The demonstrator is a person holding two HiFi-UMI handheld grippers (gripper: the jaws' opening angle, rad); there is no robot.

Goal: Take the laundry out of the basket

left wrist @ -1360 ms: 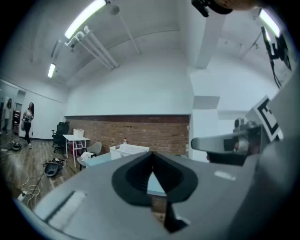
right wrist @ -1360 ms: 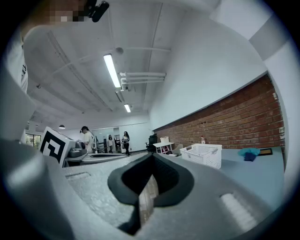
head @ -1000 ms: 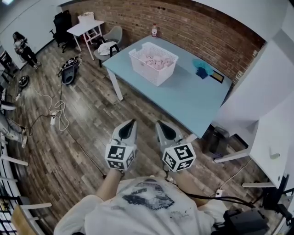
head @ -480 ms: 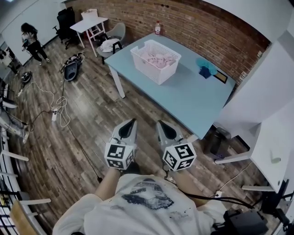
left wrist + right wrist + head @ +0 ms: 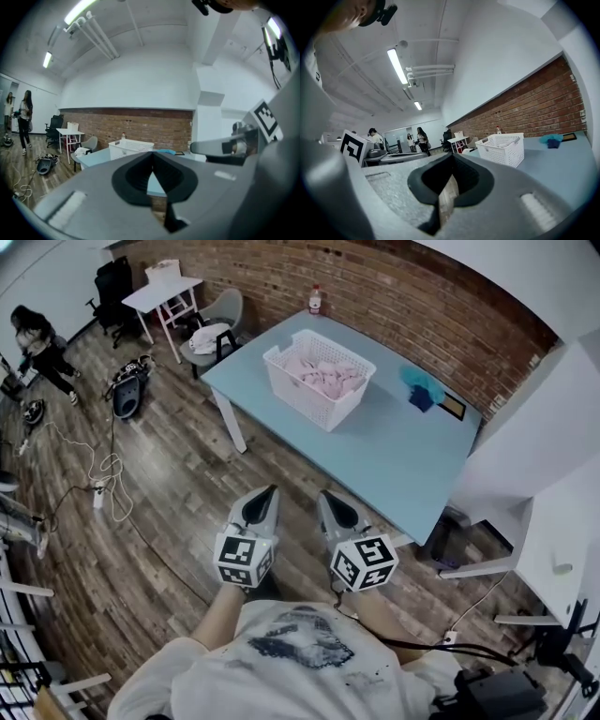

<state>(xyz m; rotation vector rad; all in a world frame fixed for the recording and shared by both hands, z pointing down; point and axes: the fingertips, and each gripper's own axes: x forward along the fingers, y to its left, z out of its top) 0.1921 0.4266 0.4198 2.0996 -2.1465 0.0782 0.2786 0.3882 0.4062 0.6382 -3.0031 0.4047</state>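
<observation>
A white slatted laundry basket (image 5: pixel 319 379) stands on the far left part of a light blue table (image 5: pixel 375 451), with pink laundry (image 5: pixel 323 374) piled inside. It also shows in the left gripper view as the basket (image 5: pixel 130 146) and in the right gripper view as the basket (image 5: pixel 501 148). My left gripper (image 5: pixel 269 491) and right gripper (image 5: pixel 323 495) are held side by side close to my chest, over the wooden floor, well short of the table. Both are shut and hold nothing.
A blue cloth (image 5: pixel 419 385) and a dark framed item (image 5: pixel 449 405) lie at the table's far right. A bottle (image 5: pixel 315 302) stands at the far edge by the brick wall. A small white table (image 5: pixel 161 296), chairs, a vacuum (image 5: pixel 126 390), floor cables and a person (image 5: pixel 37 352) are at left.
The view has shifted toward the table, and the basket sits a little lower and closer in the head view. Both grippers stay shut, side by side. The distant person has walked left.
</observation>
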